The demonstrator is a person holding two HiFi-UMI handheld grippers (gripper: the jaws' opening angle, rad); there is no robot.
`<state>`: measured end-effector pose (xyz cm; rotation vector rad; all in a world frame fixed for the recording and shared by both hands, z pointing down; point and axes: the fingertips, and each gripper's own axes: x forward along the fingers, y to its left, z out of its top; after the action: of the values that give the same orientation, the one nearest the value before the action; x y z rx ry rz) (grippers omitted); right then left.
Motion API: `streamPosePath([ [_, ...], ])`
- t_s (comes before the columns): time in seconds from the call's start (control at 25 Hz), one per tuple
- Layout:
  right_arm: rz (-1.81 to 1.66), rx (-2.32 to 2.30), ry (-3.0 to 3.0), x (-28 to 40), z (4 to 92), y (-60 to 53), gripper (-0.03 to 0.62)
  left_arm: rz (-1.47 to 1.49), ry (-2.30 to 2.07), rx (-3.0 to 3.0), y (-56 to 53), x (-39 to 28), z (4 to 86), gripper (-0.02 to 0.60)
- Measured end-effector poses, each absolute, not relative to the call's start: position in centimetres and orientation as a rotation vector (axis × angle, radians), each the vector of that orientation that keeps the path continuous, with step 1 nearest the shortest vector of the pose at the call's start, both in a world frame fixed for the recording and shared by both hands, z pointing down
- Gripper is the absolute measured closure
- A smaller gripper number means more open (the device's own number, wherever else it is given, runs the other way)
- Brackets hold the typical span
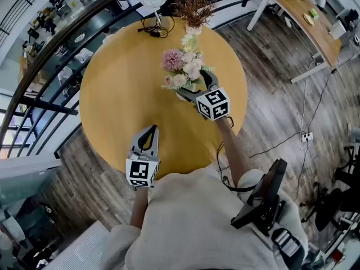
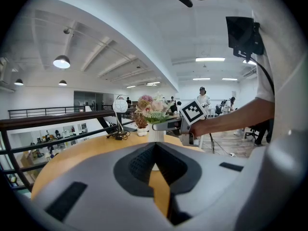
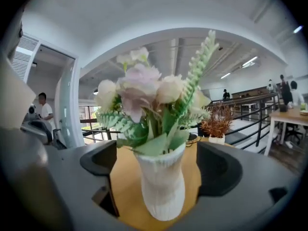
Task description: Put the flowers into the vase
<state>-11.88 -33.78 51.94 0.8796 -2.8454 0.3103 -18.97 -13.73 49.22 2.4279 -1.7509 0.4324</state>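
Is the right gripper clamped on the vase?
No, the right gripper's jaws stand apart, with bare table showing between each jaw and the vase.

Right gripper (image 1: 197, 86) at flowers (image 1: 183, 66) on round table (image 1: 121, 94); left gripper (image 1: 149, 130) well apart.

No text, label, brand, number or sign can be read on anything shown in these views.
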Motion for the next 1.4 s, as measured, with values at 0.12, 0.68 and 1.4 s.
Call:
streamPosePath([
  [0.12,0.340,0.875,-2.800,-11.8,53.6,-33.8,0.080,0.432,-1.745,2.431,-13.6,-18.7,49.2,0.575],
  [0.68,0.392,0.863,-2.665,-10.3,58.2,-31.6,0.114,0.428,-1.745,2.445,-13.8,-18.5,48.7,0.575],
  [1.4,0.452,0.827,-2.771,-3.7,55.0,-18.2,0.585,0.465,-1.606,2.551,-11.4,-10.1,49.4,0.575],
])
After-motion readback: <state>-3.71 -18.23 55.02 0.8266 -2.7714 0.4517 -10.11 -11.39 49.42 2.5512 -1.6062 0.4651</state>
